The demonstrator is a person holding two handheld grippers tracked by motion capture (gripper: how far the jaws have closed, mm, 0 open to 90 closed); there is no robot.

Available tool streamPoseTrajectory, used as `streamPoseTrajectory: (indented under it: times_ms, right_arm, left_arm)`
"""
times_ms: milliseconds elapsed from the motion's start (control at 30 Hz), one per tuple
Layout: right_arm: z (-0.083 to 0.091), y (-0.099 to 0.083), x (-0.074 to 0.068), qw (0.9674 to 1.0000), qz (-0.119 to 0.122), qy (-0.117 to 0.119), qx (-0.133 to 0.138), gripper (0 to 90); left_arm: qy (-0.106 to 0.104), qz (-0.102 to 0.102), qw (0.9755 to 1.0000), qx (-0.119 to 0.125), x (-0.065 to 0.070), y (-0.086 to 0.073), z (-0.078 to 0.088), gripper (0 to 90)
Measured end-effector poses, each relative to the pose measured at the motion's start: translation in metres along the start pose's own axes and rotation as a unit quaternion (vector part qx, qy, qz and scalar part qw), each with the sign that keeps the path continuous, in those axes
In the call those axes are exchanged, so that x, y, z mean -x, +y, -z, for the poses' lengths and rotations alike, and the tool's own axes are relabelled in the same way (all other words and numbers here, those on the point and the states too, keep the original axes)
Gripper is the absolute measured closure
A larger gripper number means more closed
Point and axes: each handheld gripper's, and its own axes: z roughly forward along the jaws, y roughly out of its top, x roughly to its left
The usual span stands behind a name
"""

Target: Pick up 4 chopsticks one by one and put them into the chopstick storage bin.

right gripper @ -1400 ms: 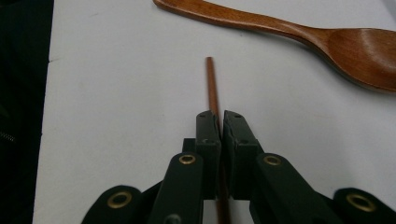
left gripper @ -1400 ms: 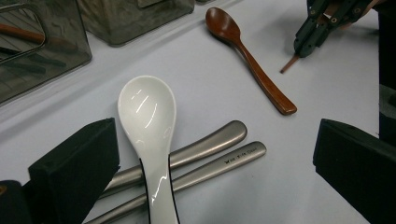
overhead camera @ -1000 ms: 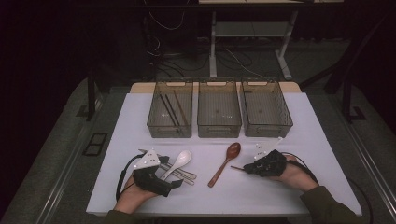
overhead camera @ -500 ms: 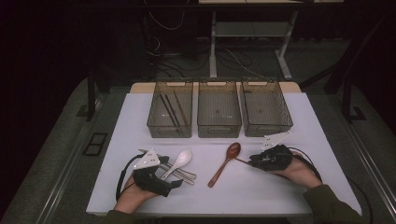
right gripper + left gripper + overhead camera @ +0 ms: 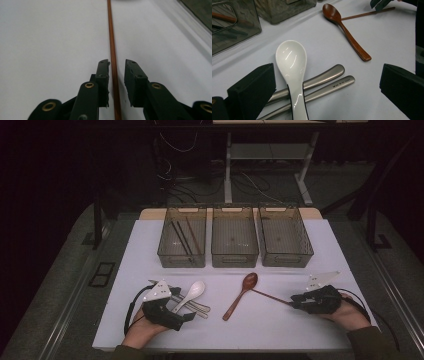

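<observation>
The right tongs [image 5: 296, 302] lie low on the white surface [image 5: 280, 330], to the right of the reddish-brown wooden spoon [image 5: 241, 295] that serves here as landmark. A thin brown wooden chopstick [image 5: 270, 296] lies flat on the surface, running from just beside the spoon's bowl, on its right, out to the right tongs. In the right gripper view the chopstick [image 5: 112, 57] passes straight between the two black jaws of the right tongs [image 5: 117, 65], nearer the left-hand jaw and with a clear gap to the other; the jaws have just been opening and stand released, not pressing on the stick.

The left tongs [image 5: 186, 316] rest on the surface well to the left of the wooden spoon, held in the person's left hand [image 5: 142, 330]. In the left gripper view their jaws stand wide apart, released, on either side of a glossy white ceramic soup spoon [image 5: 293, 72]. This white spoon lies across two grey metal utensil handles [image 5: 324, 81], which rest side by side on the surface, left of the wooden spoon [image 5: 347, 32].

Beyond the wooden spoon, at the far edge of the surface, three smoky translucent plastic bins [image 5: 235, 262] stand in a row. The bin farthest left of the spoon holds several dark chopsticks [image 5: 182, 237] leaning along its length.
</observation>
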Motion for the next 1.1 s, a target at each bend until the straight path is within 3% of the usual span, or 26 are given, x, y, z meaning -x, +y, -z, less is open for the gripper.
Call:
streamPoseTrajectory:
  times_ms: [167, 700, 1000, 1100]
  right_arm:
    - [-0.003, -0.003, 0.002, 1.0000, -0.004, 0.005, -0.005, 75.7]
    - [-0.010, -0.002, -0.001, 0.9995, 0.026, 0.000, -0.017, 84.0]
    - [-0.006, -0.003, 0.004, 0.9996, 0.019, 0.009, -0.018, 84.5]
    - [0.000, -0.004, 0.007, 0.9998, 0.011, 0.013, -0.006, 84.5]
  left_arm:
    - [0.000, 0.000, 1.0000, 0.000, 0.000, 0.000, 0.000, 0.0]
    - [0.000, 0.000, 1.0000, -0.001, 0.000, 0.000, -0.001, 0.0]
    - [0.000, 0.000, 1.0000, 0.001, 0.000, 0.000, 0.000, 0.0]
    - [0.000, -0.001, 1.0000, 0.000, 0.000, 0.000, 0.000, 0.0]
